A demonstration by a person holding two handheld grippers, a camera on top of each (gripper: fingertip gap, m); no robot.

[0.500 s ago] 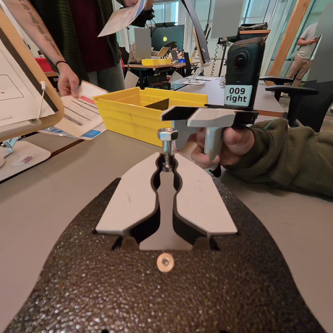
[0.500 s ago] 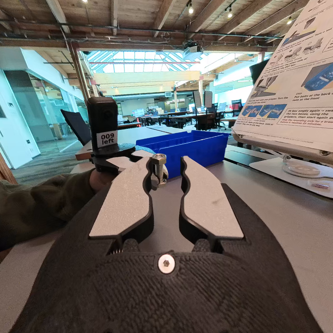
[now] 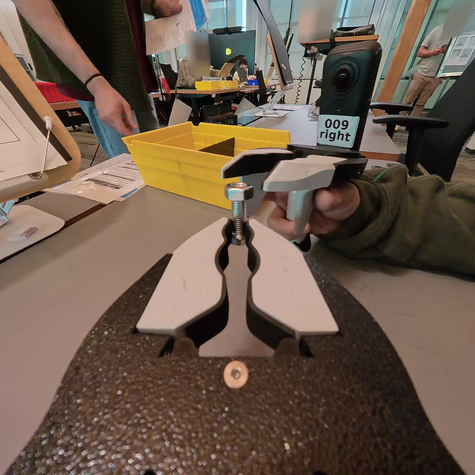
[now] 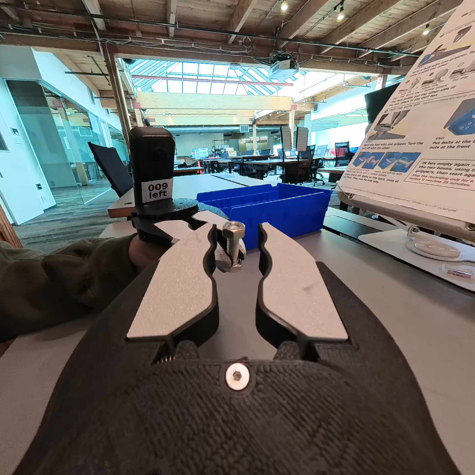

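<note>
My left gripper [image 3: 237, 232] is shut on the lower end of a silver bolt [image 3: 237, 218] and holds it upright just above the grey table [image 3: 77, 270]. A hex nut [image 3: 238, 191] sits at the top of the threads. My right gripper [image 4: 236, 227] is open, and the nut [image 4: 233, 229] shows between its fingertips without touching them. In the left wrist view the right gripper [image 3: 244, 178] hovers just behind and slightly above the nut, held by a hand in a green sleeve [image 3: 411, 218]. The left gripper [image 4: 227, 259] also shows in the right wrist view.
A yellow bin [image 3: 185, 164] stands behind the bolt, with papers [image 3: 108, 177] to its left. A standing person's hand [image 3: 110, 108] hangs over them. A blue bin [image 4: 270, 208] stands behind the grippers in the right wrist view. An instruction board on a stand [image 4: 424, 154] is at the right. The grippers are tip to tip, or close to it.
My right gripper's jaws have opened a little wider, and the nut now sits apart from its left finger. The standing person's hand has lifted off the papers.
</note>
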